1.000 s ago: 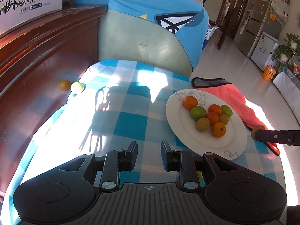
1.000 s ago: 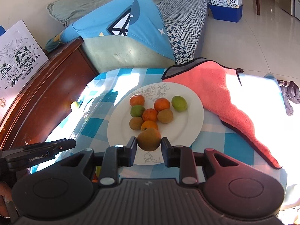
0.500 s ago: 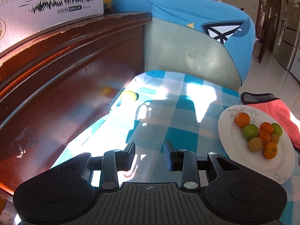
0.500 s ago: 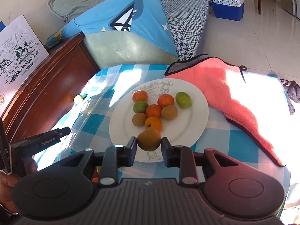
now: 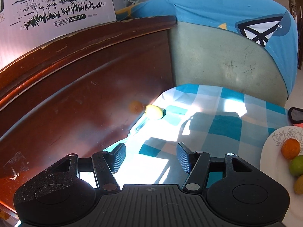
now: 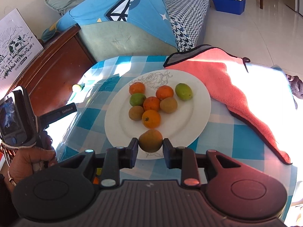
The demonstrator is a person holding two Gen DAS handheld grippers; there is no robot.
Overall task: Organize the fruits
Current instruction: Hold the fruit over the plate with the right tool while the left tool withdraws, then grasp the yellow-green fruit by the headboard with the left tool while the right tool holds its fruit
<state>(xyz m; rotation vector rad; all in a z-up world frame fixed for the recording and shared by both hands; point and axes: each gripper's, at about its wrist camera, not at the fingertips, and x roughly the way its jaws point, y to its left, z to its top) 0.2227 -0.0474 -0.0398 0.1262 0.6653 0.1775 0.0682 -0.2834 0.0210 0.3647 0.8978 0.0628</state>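
A white plate [image 6: 200, 106] on the blue checked tablecloth holds several orange, green and brown fruits. My right gripper [image 6: 150, 149] is shut on a brownish-orange fruit [image 6: 150, 140] and holds it over the plate's near rim. A yellow-green fruit [image 5: 154, 112] lies alone at the table's far left edge, against the wooden cabinet; it also shows in the right wrist view [image 6: 76, 88]. My left gripper [image 5: 151, 158] is open and empty, pointing at that fruit from some way back. The plate's edge [image 5: 267, 151] shows at the right of the left wrist view.
A dark wooden cabinet [image 5: 75, 87] stands along the table's left side, with a milk carton box [image 5: 47, 9] on top. A sofa arm with a blue cover [image 5: 227, 37] is behind the table. A pink towel [image 6: 227, 83] lies right of the plate.
My left gripper has swung left away from the plate toward the lone yellow-green fruit and opened wider. My right gripper has kept hold of its fruit over the plate's near rim.
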